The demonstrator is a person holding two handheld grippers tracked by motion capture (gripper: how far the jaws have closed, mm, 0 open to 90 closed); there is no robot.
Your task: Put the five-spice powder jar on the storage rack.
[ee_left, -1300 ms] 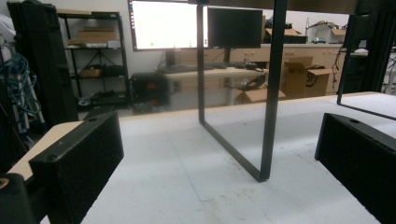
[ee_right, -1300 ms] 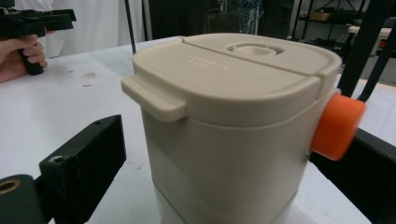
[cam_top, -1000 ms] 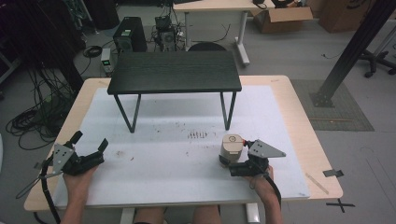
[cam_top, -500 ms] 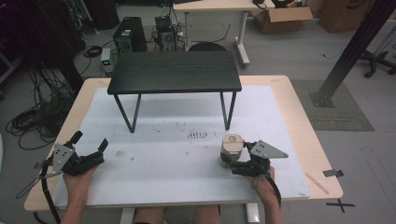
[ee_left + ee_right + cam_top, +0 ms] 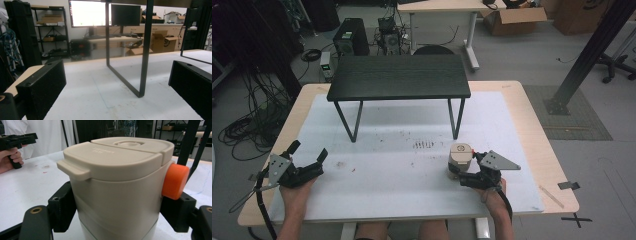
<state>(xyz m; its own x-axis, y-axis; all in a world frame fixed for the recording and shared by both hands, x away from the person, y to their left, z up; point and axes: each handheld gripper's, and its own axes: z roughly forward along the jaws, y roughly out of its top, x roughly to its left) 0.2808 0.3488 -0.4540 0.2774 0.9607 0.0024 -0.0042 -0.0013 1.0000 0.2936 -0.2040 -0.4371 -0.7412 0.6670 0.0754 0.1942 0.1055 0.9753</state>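
Firmly, right gripper (image 5: 460,172) clasps beige container (image 5: 459,159); left gripper (image 5: 307,158) gapes.

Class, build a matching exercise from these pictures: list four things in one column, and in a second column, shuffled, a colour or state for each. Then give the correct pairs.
Column 1:
1. left tool
2. right tool
3. container
4. small raised table

Column 2:
A. beige, with an orange round knob on its side
B. black top on thin black legs
C. jaws spread apart, nothing between them
D. jaws on either side of the container

Pairs: 1-C, 2-D, 3-A, 4-B
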